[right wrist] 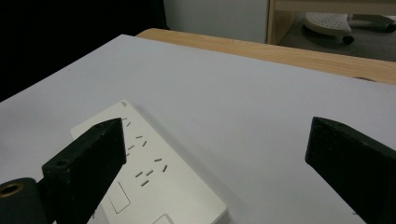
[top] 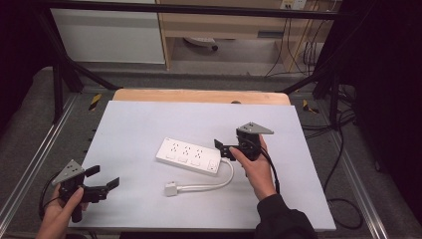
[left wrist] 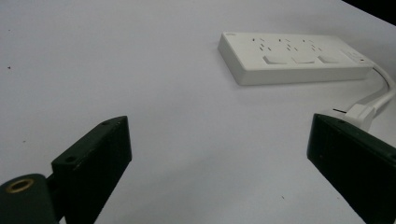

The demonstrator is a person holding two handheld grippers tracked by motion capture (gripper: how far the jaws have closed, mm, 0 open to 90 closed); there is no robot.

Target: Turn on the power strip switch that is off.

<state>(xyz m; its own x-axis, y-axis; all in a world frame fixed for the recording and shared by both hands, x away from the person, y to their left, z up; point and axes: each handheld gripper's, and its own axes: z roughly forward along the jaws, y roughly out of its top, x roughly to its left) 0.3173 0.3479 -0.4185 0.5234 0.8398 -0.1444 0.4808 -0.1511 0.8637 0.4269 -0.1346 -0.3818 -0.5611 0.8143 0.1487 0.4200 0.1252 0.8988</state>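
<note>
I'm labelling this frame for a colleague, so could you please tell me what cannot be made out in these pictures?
- Plug: in the left gripper view, the left gripper's right finger partly covers it; its pins are too small to see in the high view.
- Power strip: its near end is cut off by the bottom edge of the right gripper view.
- Right gripper: its fingers overlap in the high view.
</note>
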